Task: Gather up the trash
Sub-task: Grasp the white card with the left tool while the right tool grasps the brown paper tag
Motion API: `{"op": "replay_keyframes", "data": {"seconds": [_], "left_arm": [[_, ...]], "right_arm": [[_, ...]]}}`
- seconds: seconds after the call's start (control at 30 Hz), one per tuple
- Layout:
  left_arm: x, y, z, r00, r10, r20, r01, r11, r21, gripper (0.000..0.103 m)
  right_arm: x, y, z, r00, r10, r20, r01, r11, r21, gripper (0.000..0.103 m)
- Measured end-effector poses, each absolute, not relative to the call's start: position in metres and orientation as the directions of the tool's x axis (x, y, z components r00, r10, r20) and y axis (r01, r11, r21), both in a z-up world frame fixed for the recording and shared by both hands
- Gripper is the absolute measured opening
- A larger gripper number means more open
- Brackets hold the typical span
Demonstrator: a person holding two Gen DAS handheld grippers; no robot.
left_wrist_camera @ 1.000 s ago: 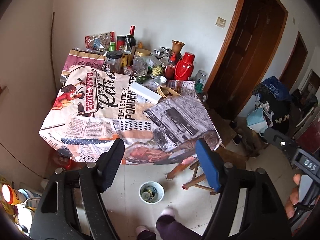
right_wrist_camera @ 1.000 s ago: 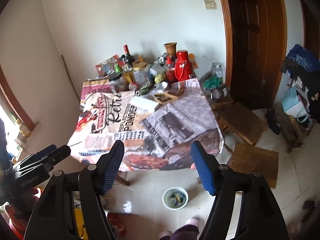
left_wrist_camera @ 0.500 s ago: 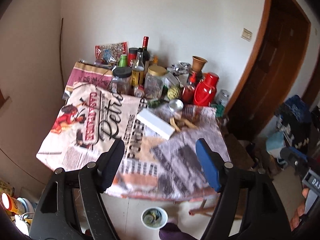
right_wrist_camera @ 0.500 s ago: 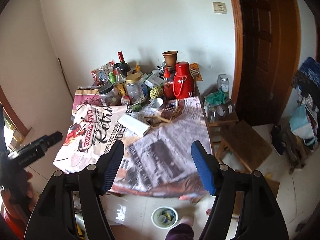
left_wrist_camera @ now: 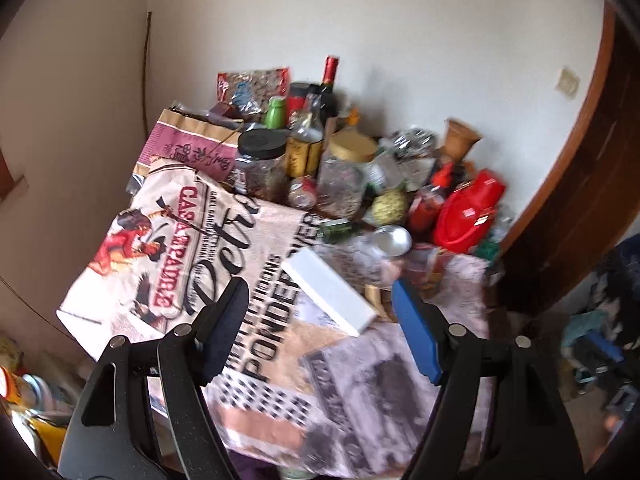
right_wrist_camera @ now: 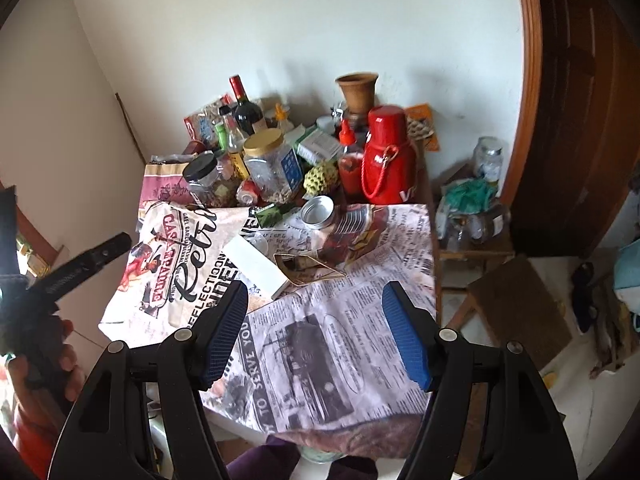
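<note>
Compared with a second ago, you have brought both grippers closer: the table [right_wrist_camera: 400, 240] fills each view and the floor bowl has nearly slipped out of frame. Your left gripper [left_wrist_camera: 320, 328] and right gripper [right_wrist_camera: 316, 332] hang above the printed cloth, jaws spread wide, holding nothing. The white box [right_wrist_camera: 256, 264] lies mid-table just beside a flattened brown carton [right_wrist_camera: 308, 270], probably trash. Behind stand jars, a wine bottle [right_wrist_camera: 244, 104] and a red flask [right_wrist_camera: 386, 156].
</note>
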State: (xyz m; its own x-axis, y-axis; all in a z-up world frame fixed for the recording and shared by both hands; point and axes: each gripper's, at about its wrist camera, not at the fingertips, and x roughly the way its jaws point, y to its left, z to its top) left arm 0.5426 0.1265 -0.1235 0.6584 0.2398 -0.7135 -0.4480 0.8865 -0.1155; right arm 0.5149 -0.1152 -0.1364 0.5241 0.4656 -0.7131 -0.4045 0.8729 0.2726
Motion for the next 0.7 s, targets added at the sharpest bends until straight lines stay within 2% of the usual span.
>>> {"op": "replay_keyframes", "data": {"seconds": [0.2, 0.43, 0.7], "left_arm": [[0.601, 0.168, -0.181, 0.591, 0.166, -0.789, -0.439, 0.887, -0.141, 0.073], [0.666, 0.203, -0.268, 0.426, 0.074, -0.902, -0.487, 0.859, -0.159, 0.073], [0.701, 0.196, -0.311, 0.43, -0.027, -0.903, -0.512, 0.816, -0.268, 0.073]], "right_arm": [[0.543, -0.092, -0.163, 0.522, 0.392, -0.758, -0.318, 0.914, 0.254, 0.066], [0.581, -0.076, -0.218, 0.439, 0.371, -0.818, -0.15, 0.928, 0.34, 0.066], [0.611, -0.078, -0.271, 0.361, 0.405, -0.84, -0.03, 0.905, 0.424, 0.066]]}}
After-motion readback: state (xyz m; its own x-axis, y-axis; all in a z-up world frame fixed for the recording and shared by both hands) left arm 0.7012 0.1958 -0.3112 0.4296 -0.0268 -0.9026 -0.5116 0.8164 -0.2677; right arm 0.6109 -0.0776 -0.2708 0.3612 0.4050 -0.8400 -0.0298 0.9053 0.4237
